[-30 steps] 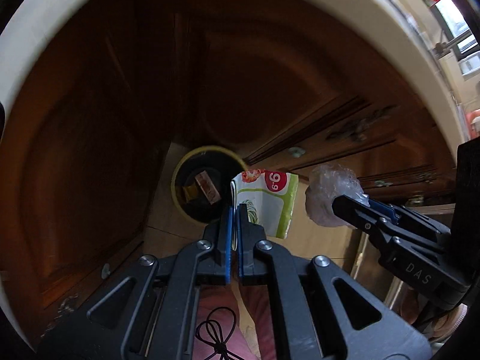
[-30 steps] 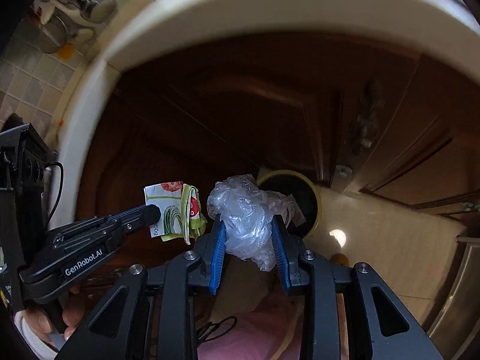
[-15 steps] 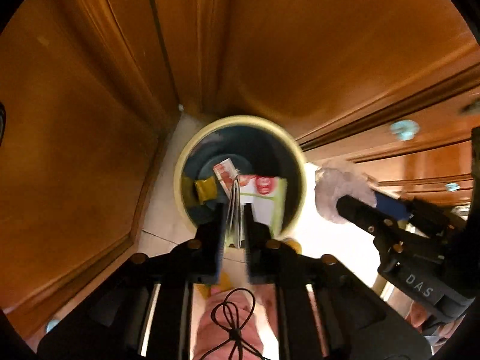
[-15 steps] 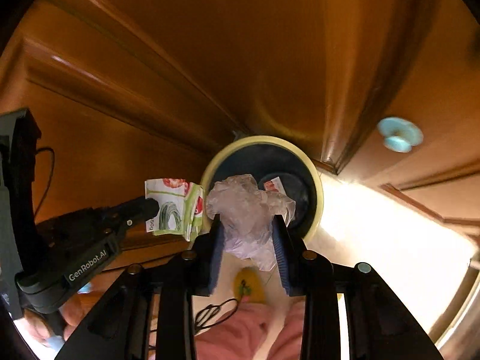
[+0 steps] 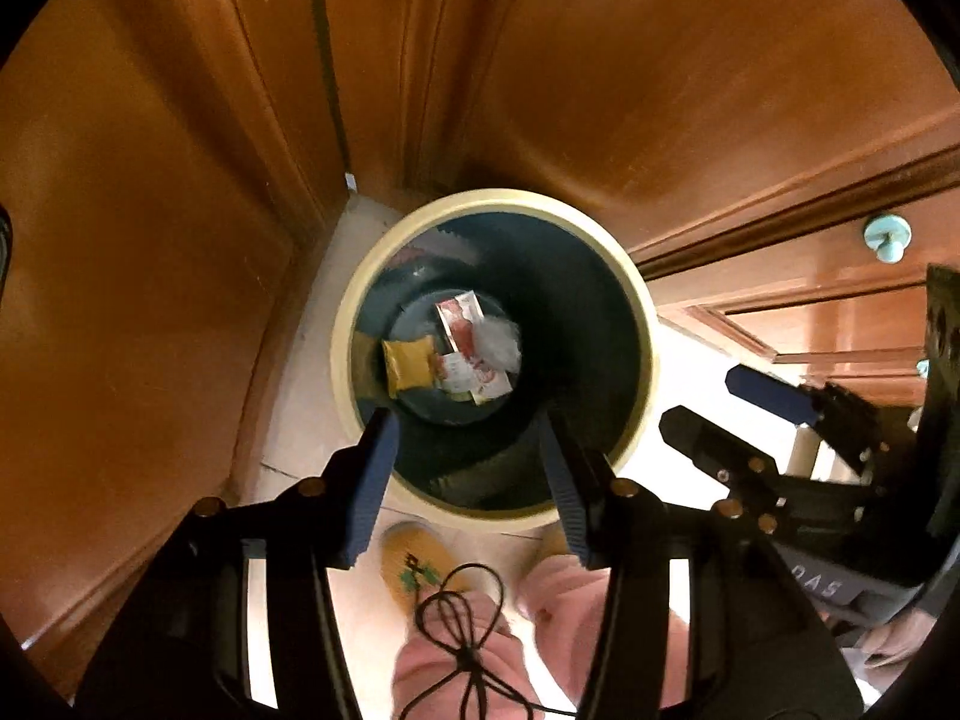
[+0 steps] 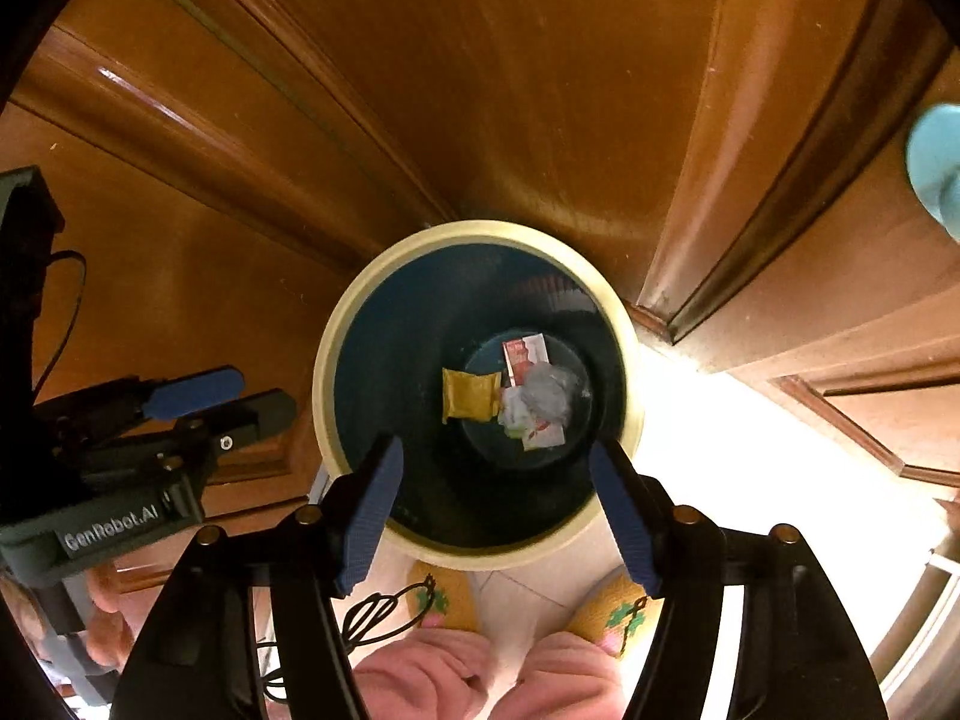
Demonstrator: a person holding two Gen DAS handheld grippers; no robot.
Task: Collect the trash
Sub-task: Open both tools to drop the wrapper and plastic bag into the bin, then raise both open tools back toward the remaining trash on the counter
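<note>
A round bin with a cream rim (image 5: 645, 324) (image 6: 327, 360) and dark inside stands on the floor below both grippers. At its bottom lie a yellow packet (image 5: 408, 365) (image 6: 471, 395), red-and-white wrappers (image 5: 459, 324) (image 6: 525, 354) and a crumpled clear plastic bag (image 5: 498, 342) (image 6: 549, 387). My left gripper (image 5: 468, 426) hangs over the bin's near rim, jaws opening, nothing between them. My right gripper (image 6: 501, 450) hangs likewise, jaws opening and empty. Each gripper shows at the side of the other's view: the right gripper (image 5: 720, 408) and the left gripper (image 6: 234, 399).
Brown wooden cabinet doors (image 5: 150, 240) (image 6: 540, 90) close in behind and beside the bin, one with a pale blue knob (image 5: 888, 237). Pale floor tiles (image 6: 750, 438) lie to the right. The person's yellow slippers (image 6: 441, 597) and pink trouser legs (image 6: 540, 678) stand just before the bin.
Both grippers came down close over the bin and their jaws parted. The green-and-white wrapper left the left gripper and the plastic bag left the right; the bag now lies in the bin.
</note>
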